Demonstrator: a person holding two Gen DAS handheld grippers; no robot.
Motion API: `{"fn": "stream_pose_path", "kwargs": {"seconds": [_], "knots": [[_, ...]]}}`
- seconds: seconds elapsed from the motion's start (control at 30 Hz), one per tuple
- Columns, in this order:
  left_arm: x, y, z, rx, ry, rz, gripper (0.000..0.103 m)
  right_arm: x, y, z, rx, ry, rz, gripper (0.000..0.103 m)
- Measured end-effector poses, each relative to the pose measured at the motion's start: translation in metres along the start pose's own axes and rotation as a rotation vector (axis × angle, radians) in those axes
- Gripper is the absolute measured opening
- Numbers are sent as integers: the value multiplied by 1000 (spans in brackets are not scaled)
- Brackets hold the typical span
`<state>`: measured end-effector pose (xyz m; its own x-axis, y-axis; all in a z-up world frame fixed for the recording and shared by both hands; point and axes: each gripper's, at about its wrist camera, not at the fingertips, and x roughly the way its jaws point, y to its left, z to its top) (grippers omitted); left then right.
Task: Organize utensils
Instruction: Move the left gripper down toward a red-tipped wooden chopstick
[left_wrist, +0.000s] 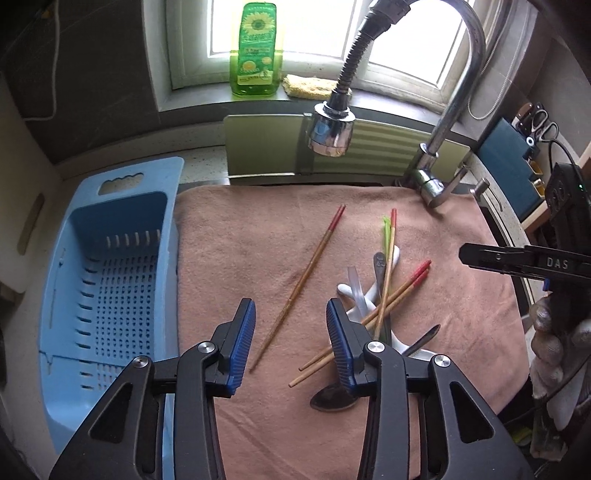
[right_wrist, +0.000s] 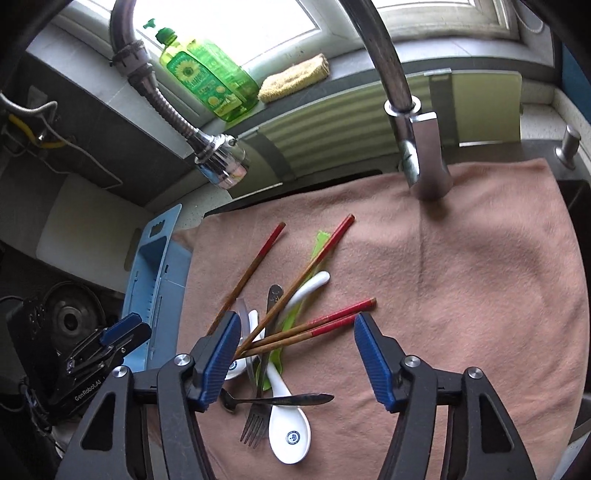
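A pile of utensils lies on a pink towel (right_wrist: 461, 277): red-tipped wooden chopsticks (right_wrist: 332, 321), white ceramic spoons (right_wrist: 288, 428), a metal fork (right_wrist: 258, 417), a dark metal spoon (right_wrist: 291, 399) and a green plastic piece (right_wrist: 321, 240). My right gripper (right_wrist: 297, 319) hovers over the pile, jaws apart, with a pair of chopsticks lying below the gap, untouched. My left gripper (left_wrist: 290, 310) stands open over the towel (left_wrist: 240, 240). One lone chopstick (left_wrist: 306, 273) runs under its gap, with the pile just to its right.
A blue perforated basket (left_wrist: 110, 277) sits left of the towel. A chrome faucet head (left_wrist: 330, 129) hangs above the back of the towel, its base (right_wrist: 424, 166) at the back right. A green soap bottle (left_wrist: 256, 51) and yellow sponge stand on the windowsill.
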<state>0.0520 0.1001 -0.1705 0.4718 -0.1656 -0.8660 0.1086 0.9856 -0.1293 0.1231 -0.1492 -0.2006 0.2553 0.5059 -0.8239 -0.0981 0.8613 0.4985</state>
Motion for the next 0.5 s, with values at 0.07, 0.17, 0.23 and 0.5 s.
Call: {"fn": "stream_pose_path", "kwargs": {"seconds": [0.07,0.17,0.23,0.5], "knots": [[6,0,-2,14,19,6,32,7,-5,-4,23,18,-6,52],[15,9,2,-14,43,13,29,17,-11,-7,54,37,-14,44],[20,13,7,-21,45,7,29,23,-15,-6,82,51,1,44],[47,10,22,45,95,7,21,42,-16,17,146,64,19,34]]}}
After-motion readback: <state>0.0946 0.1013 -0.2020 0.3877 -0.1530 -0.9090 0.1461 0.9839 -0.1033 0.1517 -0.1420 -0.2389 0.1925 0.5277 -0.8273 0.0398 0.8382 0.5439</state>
